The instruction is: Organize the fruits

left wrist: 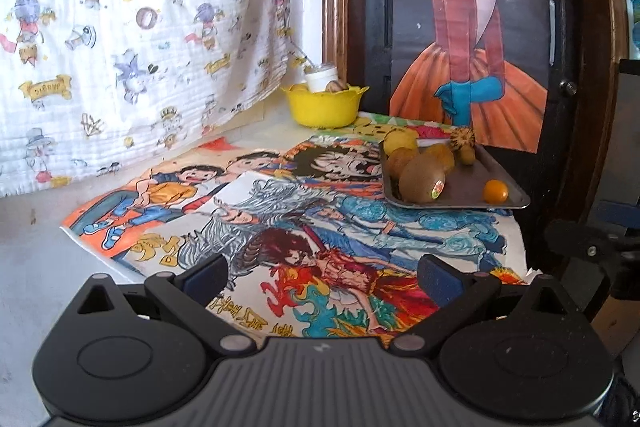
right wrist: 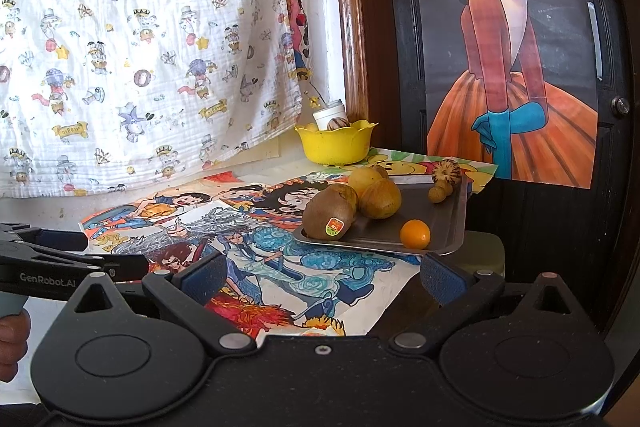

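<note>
Metal tray of fruit — ahead of the right hand-held gripper, whose jaws gape empty.

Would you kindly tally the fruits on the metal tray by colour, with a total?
On the grey metal tray:
Fuzzy brown kiwis: 2, one stickered, one behind
Round yellow-tan fruits: 2
Small orange fruit: 1
Small tan fruits: 2
Striped brown fruit: 1
Total: 8, as far as visible

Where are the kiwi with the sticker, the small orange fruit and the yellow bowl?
kiwi [right wrist: 326, 213], right wrist view, on its brown skin above the sticker.
small orange fruit [right wrist: 415, 234], right wrist view, on its middle.
yellow bowl [right wrist: 335, 143], right wrist view, on its front wall.
</note>
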A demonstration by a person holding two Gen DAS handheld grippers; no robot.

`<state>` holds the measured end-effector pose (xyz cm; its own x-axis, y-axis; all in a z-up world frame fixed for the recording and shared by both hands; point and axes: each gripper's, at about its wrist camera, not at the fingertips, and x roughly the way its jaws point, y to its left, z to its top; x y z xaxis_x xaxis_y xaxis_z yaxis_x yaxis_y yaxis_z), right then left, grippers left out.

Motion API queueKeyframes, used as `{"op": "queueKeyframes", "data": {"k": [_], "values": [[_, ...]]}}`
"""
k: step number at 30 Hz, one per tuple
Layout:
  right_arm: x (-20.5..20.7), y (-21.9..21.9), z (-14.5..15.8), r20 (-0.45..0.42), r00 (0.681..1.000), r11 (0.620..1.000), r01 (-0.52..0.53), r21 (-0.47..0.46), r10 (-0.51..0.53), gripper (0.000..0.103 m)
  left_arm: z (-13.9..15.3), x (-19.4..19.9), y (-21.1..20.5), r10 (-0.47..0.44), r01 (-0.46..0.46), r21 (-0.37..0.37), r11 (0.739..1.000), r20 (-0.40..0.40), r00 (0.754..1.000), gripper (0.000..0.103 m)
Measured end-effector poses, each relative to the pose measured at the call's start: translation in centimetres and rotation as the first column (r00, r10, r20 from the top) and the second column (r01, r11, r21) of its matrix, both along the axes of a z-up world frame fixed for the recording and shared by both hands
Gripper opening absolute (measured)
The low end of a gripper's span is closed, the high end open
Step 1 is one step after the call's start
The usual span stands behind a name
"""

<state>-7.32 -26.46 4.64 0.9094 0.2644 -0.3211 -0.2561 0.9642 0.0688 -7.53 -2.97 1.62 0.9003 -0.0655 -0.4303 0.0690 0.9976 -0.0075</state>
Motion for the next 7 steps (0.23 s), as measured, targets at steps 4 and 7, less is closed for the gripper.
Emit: {"op": "queueKeyframes", "data": {"k": [4,7], "values": [[-0.04,0.06,-0.08,0.0,1.0,1.0,0.001,0.0,-0.001,0.102,0.12,-0.07,0.0,-0.007,0.007,-0.002,1.0,0.011,1.0,0.103],[-0.24,0.22,-0.34,-0.003,1.0,1.0,0.001,0.0,-0.001,0.102,0.17,-0.14,-0.05,-0.011,0.011,0.002,1.0,0.019,1.0,0.103]]}}
